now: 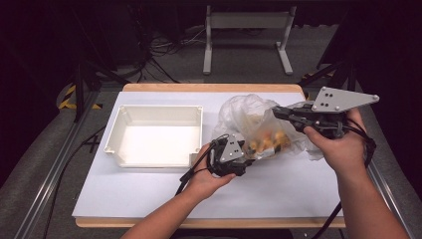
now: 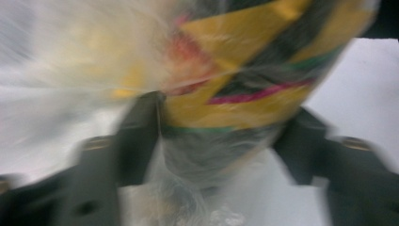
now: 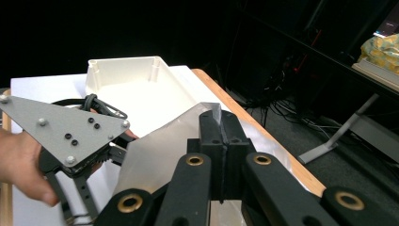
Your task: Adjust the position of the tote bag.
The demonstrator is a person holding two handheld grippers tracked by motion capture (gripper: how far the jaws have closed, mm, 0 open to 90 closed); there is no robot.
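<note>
A clear plastic bag point(image 1: 249, 117) with yellow and orange packets inside lies on the white table top point(image 1: 149, 194), right of centre. My right gripper point(image 1: 276, 112) comes in from the right and is shut on the bag's upper edge; the thin film point(image 3: 155, 155) is pinched between its closed jaws point(image 3: 220, 120). My left gripper point(image 1: 246, 152) reaches into the bag's lower left side. In the blurred left gripper view, a yellow packet point(image 2: 244, 70) with black, red and green stripes fills the gap between the left gripper's point(image 2: 226, 113) jaws, and both pads rest against its sides.
A white, empty rectangular tray point(image 1: 154, 107) stands on the left half of the table, close to the bag; its rim point(image 3: 124, 63) also appears in the right gripper view. Cables and a white stand's legs point(image 1: 246, 45) lie on the floor beyond the far edge.
</note>
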